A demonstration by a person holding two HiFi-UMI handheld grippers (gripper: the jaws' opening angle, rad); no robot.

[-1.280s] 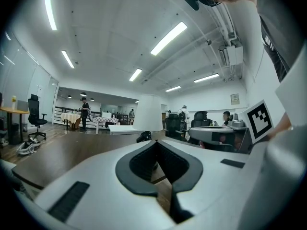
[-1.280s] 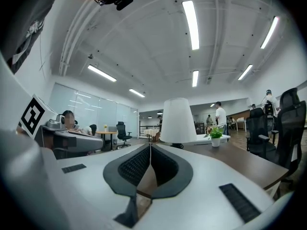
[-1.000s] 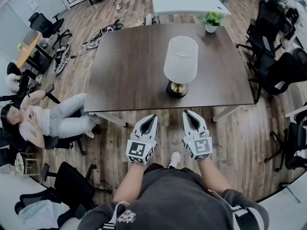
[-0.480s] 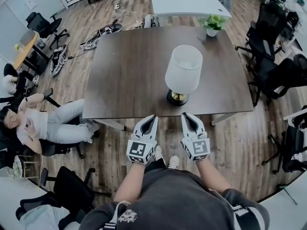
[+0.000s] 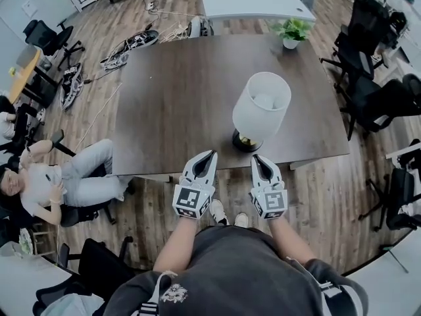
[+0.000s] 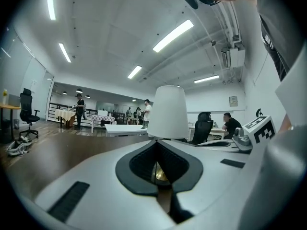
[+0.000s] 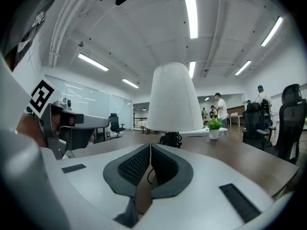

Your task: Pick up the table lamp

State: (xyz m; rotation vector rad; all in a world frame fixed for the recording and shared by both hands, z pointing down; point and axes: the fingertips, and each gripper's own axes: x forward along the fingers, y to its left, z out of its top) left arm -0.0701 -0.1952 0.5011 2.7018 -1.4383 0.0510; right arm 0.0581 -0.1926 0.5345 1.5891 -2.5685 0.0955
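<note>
We hold both grippers level at the near long edge of the dark brown table (image 5: 177, 97), their tips just reaching over it. The left gripper (image 5: 212, 153) is clenched: its tips meet and nothing sits between them. The right gripper (image 5: 255, 156) is clenched as well, with its ribbed pads pressed together on nothing.

The table lamp (image 5: 260, 110) stands upright on the table, close to that near edge and nearer the right-hand corner than the left. Its round dark base (image 5: 247, 141) sits just in from the edge. The white shade (image 5: 262, 105) spreads wider than the base and overhangs it. The right gripper's tips are near the base but apart from it, and the left gripper's tips lie beside it to the left.

Left of the lamp the tabletop runs open to the far and left edges. A potted plant (image 5: 291, 30) stands at the far right corner, well apart from the lamp.

Black office chairs (image 5: 375, 104) crowd the table's right edge. A seated person (image 5: 59, 183) is off the near left corner. A white table (image 5: 253, 2) stands beyond the far edge. Wooden floor (image 5: 316, 196) lies between us and the table.
</note>
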